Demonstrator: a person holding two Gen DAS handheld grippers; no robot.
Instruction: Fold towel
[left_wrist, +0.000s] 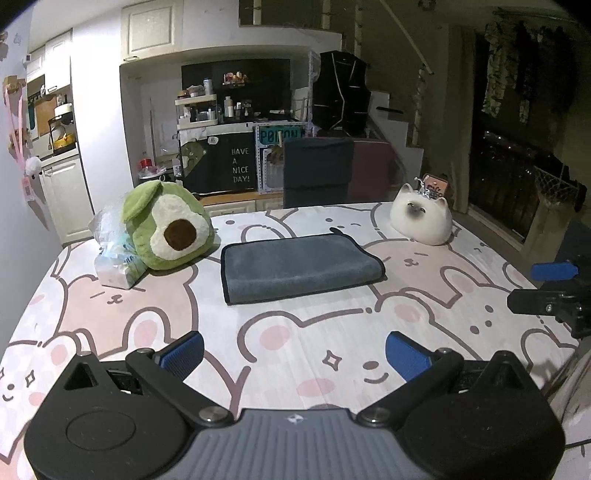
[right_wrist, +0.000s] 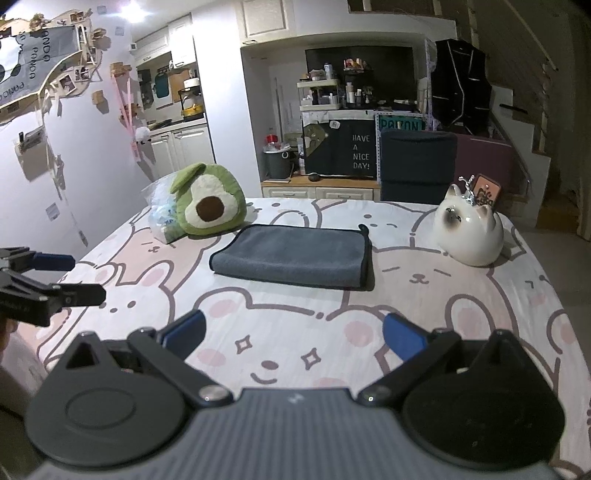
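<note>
The towel (left_wrist: 301, 267) is grey cloth with a soft, matt nap and a dark stitched edge. The tablecloth (left_wrist: 332, 325) beneath it is smooth printed fabric, matt. On the far left, the avocado cushion (left_wrist: 166, 229) is plush, fuzzy cloth, and the bag (left_wrist: 110, 254) beside it is crinkled clear plastic. On the far right, the cat figurine (right_wrist: 471, 230) has a hard, glossy, ceramic-looking glaze. The left gripper (left_wrist: 294, 354) and right gripper (right_wrist: 294, 334) have matt black plastic bodies, blue matt pads (left_wrist: 406, 354) and bright metal pivot screws.
</note>
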